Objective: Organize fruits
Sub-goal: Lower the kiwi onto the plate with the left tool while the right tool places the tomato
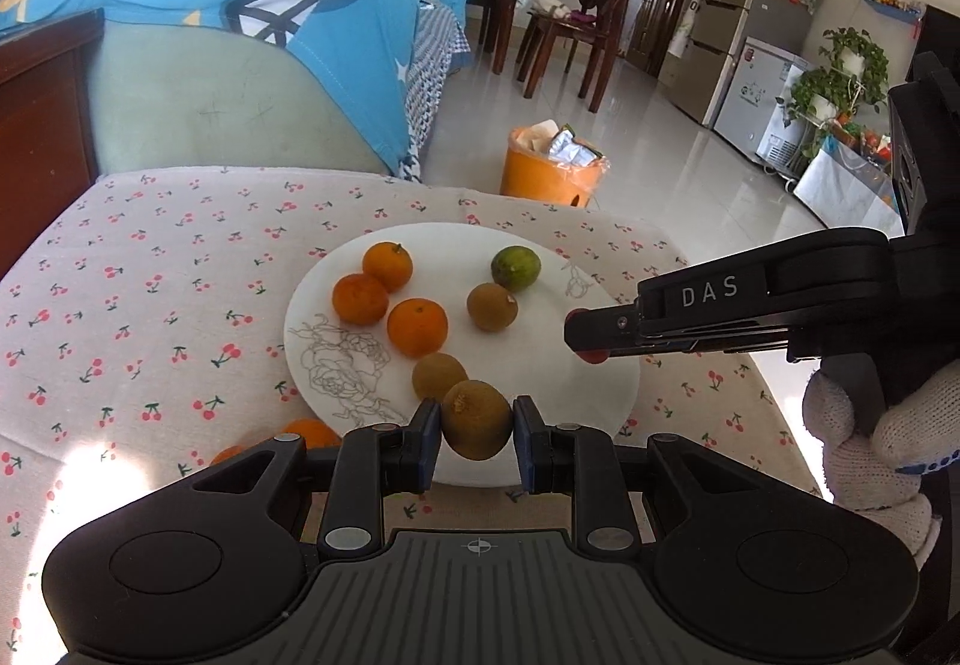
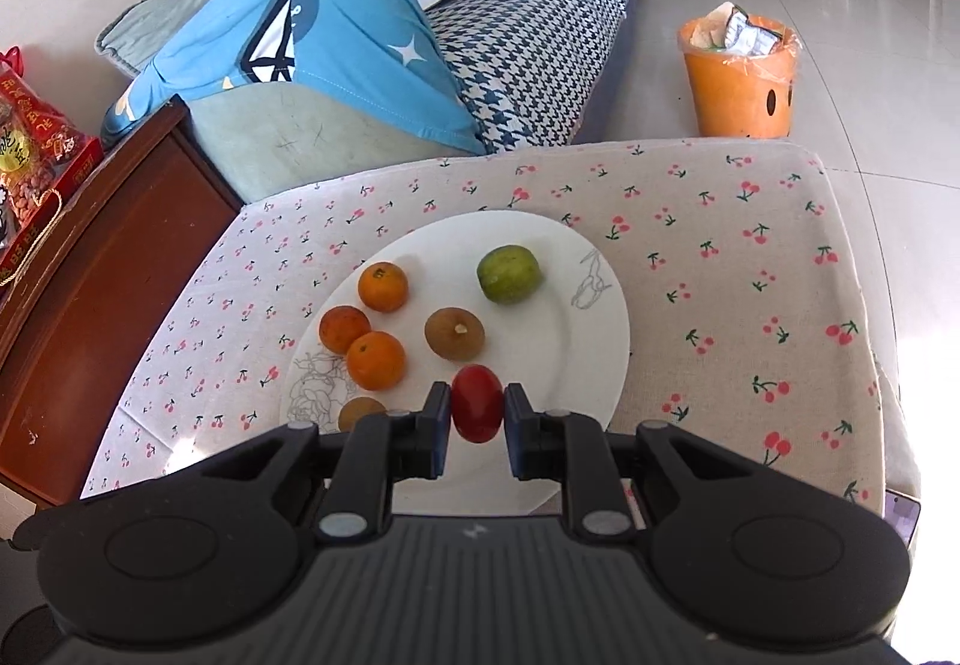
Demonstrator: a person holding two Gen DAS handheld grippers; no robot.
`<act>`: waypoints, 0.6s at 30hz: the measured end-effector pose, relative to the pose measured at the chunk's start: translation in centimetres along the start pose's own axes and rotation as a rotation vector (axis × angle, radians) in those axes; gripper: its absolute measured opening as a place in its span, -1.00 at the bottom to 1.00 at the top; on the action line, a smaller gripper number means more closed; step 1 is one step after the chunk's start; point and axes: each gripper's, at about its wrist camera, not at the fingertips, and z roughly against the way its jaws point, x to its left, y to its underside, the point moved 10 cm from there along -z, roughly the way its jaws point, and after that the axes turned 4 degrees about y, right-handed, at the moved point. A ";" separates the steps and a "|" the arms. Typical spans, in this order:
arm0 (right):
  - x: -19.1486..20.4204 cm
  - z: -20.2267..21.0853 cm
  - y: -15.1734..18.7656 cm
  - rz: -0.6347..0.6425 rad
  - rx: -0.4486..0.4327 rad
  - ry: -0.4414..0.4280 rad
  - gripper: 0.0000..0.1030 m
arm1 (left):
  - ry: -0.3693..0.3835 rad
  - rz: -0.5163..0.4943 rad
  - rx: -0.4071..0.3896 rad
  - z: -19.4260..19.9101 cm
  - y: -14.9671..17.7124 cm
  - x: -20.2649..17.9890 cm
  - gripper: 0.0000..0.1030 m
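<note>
A white plate lies on the cherry-print cloth. On it are three oranges, a green lime and brown kiwis. My left gripper is shut on a brown kiwi just above the plate's near edge. My right gripper is shut on a small red tomato over the plate's near part; it shows from the side in the left wrist view.
Two more oranges lie on the cloth left of my left gripper. A sofa with a blue cover stands behind the table, a wooden cabinet at the left, an orange bin on the floor.
</note>
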 end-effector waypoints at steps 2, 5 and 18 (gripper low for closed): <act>-0.4 -0.3 0.1 -0.021 0.011 0.004 -0.63 | 0.006 0.003 0.005 -0.6 0.0 -0.2 -0.55; -0.8 -0.4 -0.1 -0.049 0.012 0.004 -0.61 | 0.008 0.001 0.011 -1.4 0.0 -0.4 -0.55; -0.9 0.6 -1.1 -0.079 -0.022 -0.009 -0.56 | -0.049 -0.012 -0.001 0.8 -1.1 0.3 -0.17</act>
